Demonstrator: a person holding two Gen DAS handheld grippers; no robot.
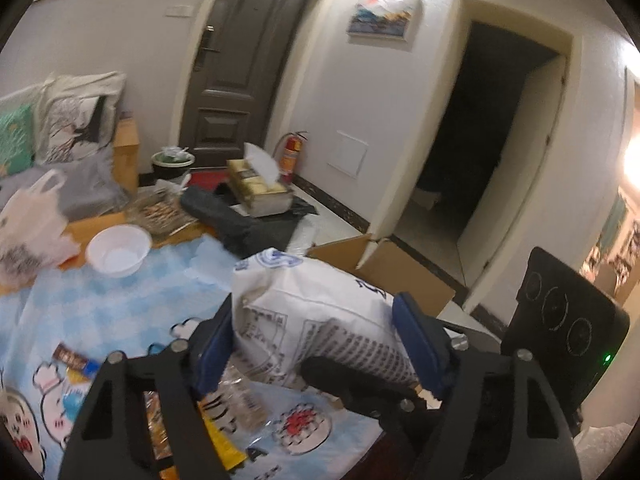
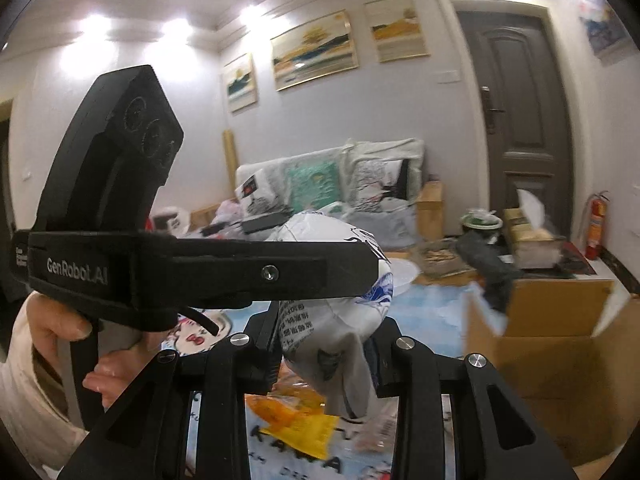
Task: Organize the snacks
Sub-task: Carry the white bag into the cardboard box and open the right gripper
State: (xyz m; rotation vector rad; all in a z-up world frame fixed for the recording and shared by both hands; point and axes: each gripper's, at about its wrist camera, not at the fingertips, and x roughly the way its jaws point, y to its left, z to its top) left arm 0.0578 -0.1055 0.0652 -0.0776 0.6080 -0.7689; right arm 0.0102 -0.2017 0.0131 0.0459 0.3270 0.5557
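Note:
A puffy white snack bag [image 1: 288, 280] with blue print hangs above the cartoon tablecloth [image 1: 120, 308]. My left gripper [image 1: 314, 308] has its blue pads [image 1: 212, 344] pressed on both sides of the bag. In the right wrist view the left gripper [image 2: 360, 268] reaches across the bag [image 2: 332, 240] from the left, with a hand [image 2: 60, 328] on its handle. My right gripper [image 2: 328, 332] is shut on the bag's crumpled lower end. Several loose snack packets lie below, among them a yellow one [image 2: 296, 416] and a brown bar [image 1: 72, 358].
An open cardboard box [image 2: 552, 352] stands just right of the table edge, also visible behind the bag [image 1: 392, 268]. A white bowl [image 1: 118, 252], a plastic bag [image 1: 32, 224] and a tissue box [image 1: 260, 192] sit further back. A fire extinguisher [image 1: 292, 156] stands by the door.

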